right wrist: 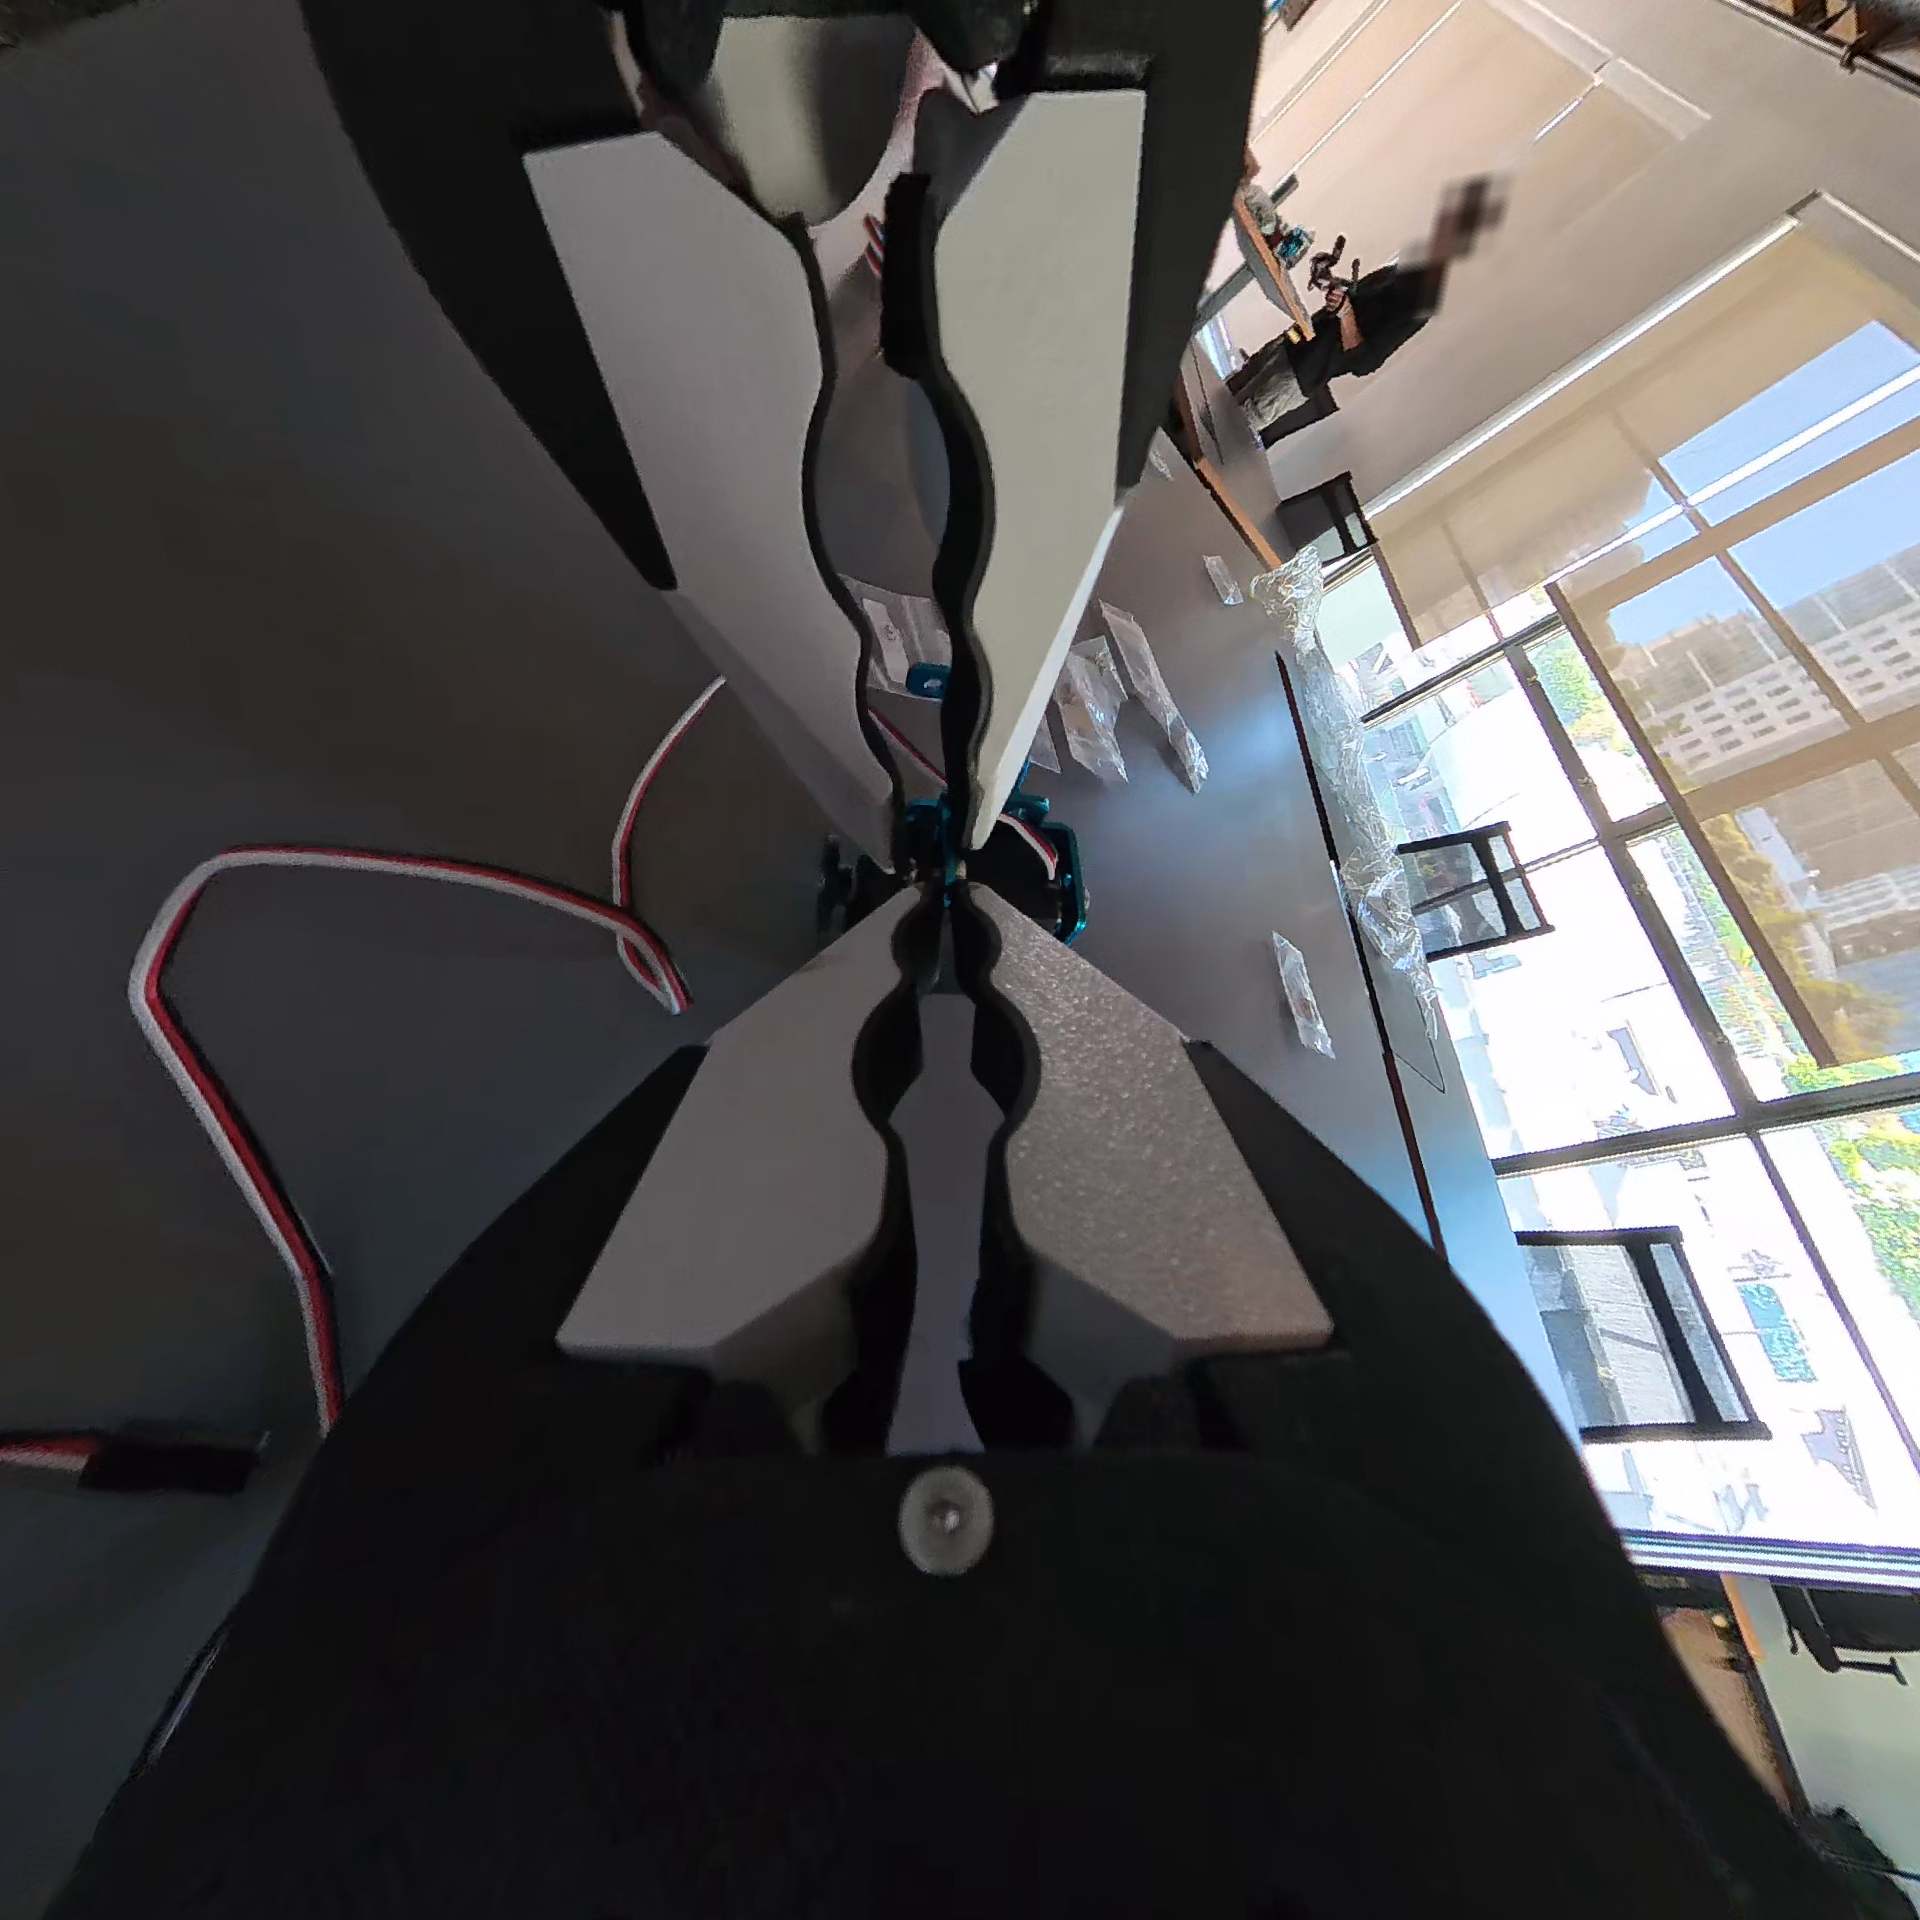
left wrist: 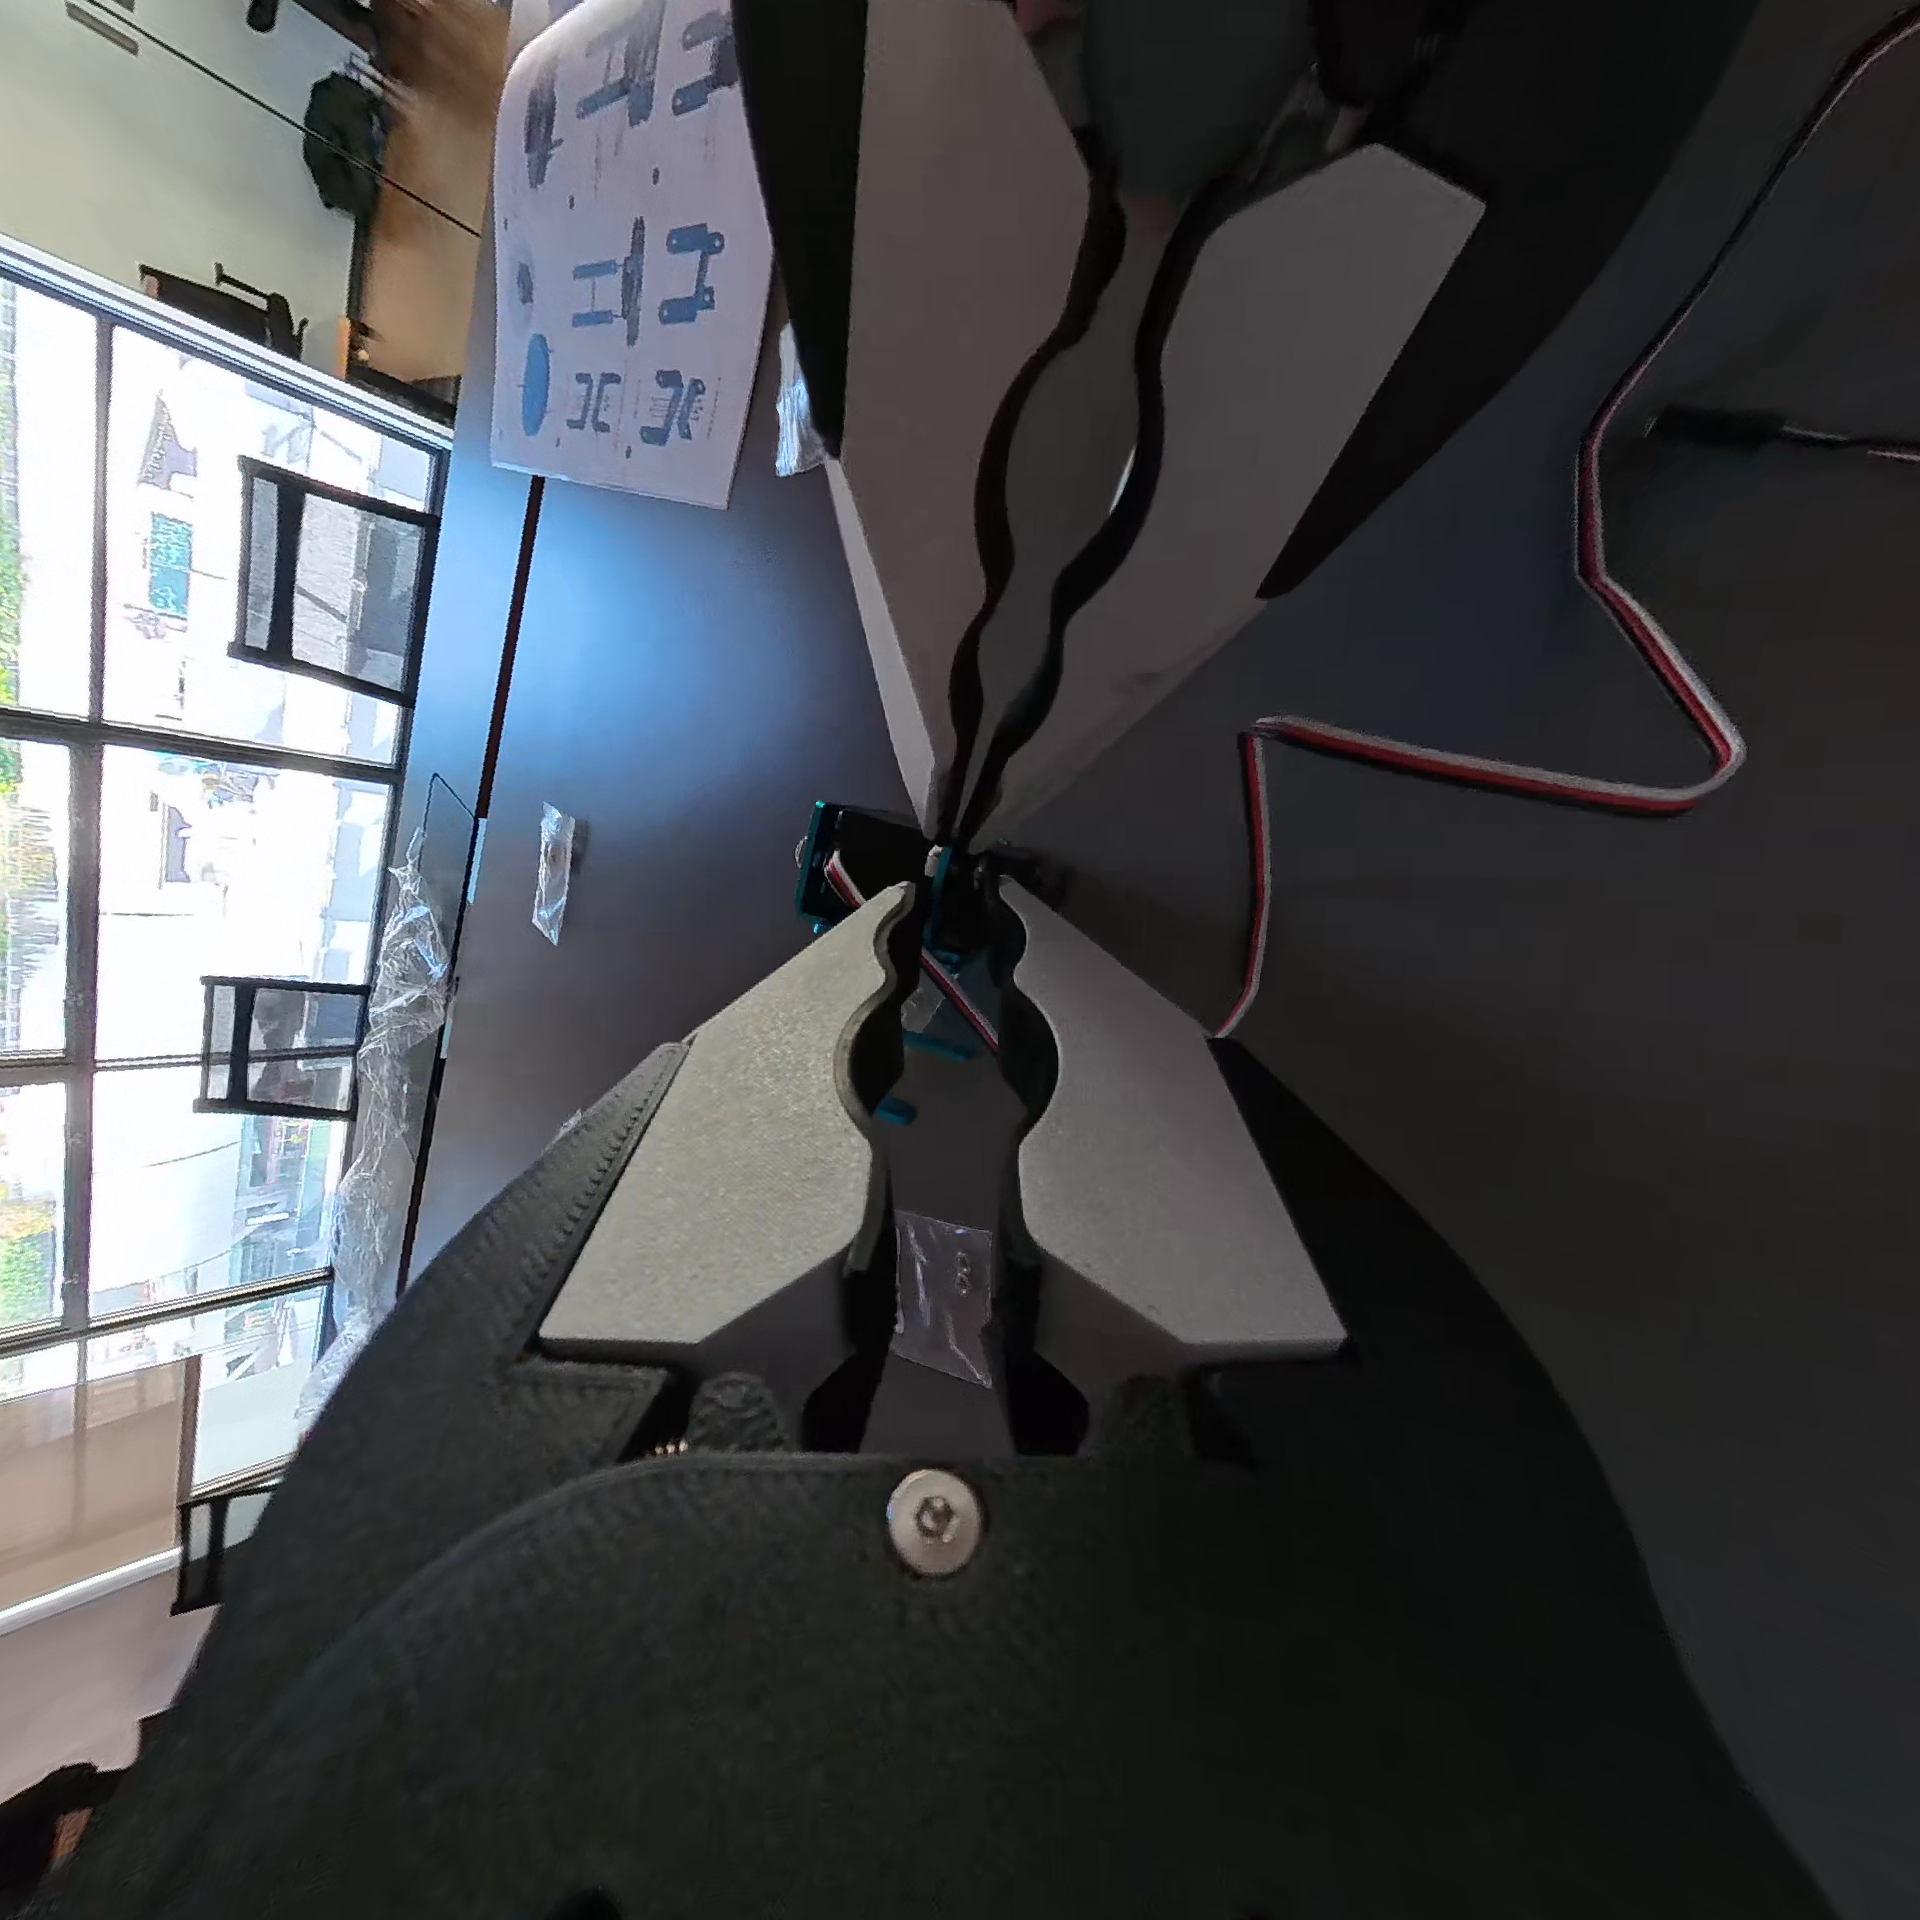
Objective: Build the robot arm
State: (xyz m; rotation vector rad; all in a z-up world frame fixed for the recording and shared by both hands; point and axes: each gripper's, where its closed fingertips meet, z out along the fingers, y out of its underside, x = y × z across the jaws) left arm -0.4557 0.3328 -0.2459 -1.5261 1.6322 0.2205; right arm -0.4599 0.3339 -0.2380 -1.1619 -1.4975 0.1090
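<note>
A blue metal bracket (left wrist: 940, 914) with a black servo (left wrist: 873, 844) on it hangs just above the dark table (left wrist: 665, 675). My left gripper (left wrist: 956, 909) is shut on the bracket from one side. My right gripper (left wrist: 954, 831) comes in from the opposite side, tip to tip with the left one. In the right wrist view my right gripper (right wrist: 948, 904) is shut on a thin blue plate of the bracket (right wrist: 1070, 883), next to the servo (right wrist: 1023, 873), and the left gripper (right wrist: 930, 831) meets it. A red, white and black cable (left wrist: 1558, 790) trails from the servo across the table (right wrist: 312, 862).
The cable ends in a black connector (right wrist: 166, 1465). A printed sheet of part drawings (left wrist: 623, 260) lies on the table. Small clear bags (left wrist: 556, 868) (right wrist: 1132, 686) and crumpled plastic wrap (right wrist: 1351, 790) lie near the window-side edge. Another bag (left wrist: 940, 1299) lies under my left gripper. A person (right wrist: 1340, 332) stands far off. The grippers are tip to tip, or close to it.
</note>
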